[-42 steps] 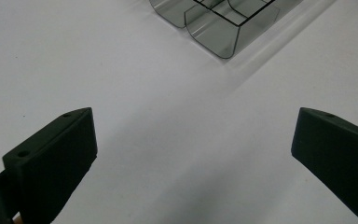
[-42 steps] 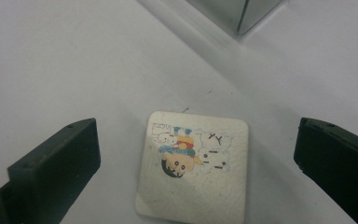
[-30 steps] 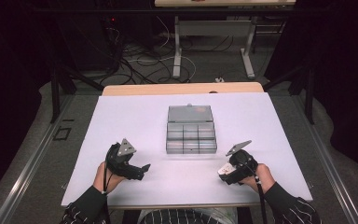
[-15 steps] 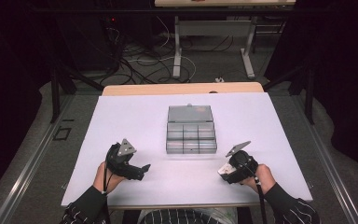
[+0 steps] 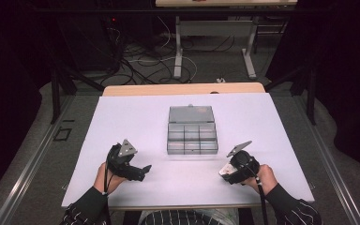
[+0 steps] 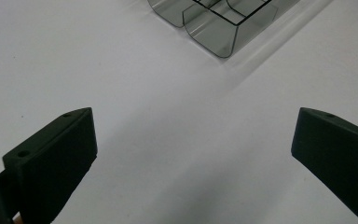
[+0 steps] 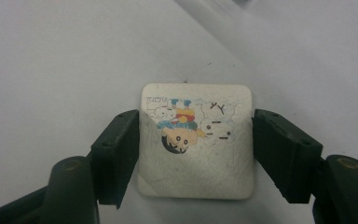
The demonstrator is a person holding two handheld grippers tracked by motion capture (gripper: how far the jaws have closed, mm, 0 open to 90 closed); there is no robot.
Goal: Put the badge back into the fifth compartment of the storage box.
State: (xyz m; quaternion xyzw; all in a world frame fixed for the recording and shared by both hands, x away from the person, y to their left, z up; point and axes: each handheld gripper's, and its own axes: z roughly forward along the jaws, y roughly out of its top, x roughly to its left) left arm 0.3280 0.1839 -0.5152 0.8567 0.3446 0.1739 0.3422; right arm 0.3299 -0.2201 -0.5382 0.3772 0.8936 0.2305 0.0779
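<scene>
Jaws closing in on the white eraser [image 7: 196, 144], pads at both its sides!
They've just been narrowing (contact looks made), right gripper [image 5: 228, 171] tilted low at the white table's [image 5: 281, 140] near right, below the compartment box [image 5: 191, 129]. An off-centre pinch could twist it loose. Left gripper [image 5: 143, 171] rests spread wide, empty.

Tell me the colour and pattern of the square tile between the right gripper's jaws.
Off-white tile with small colourful cartoon figures printed on it, clearest in the right gripper view.
</scene>
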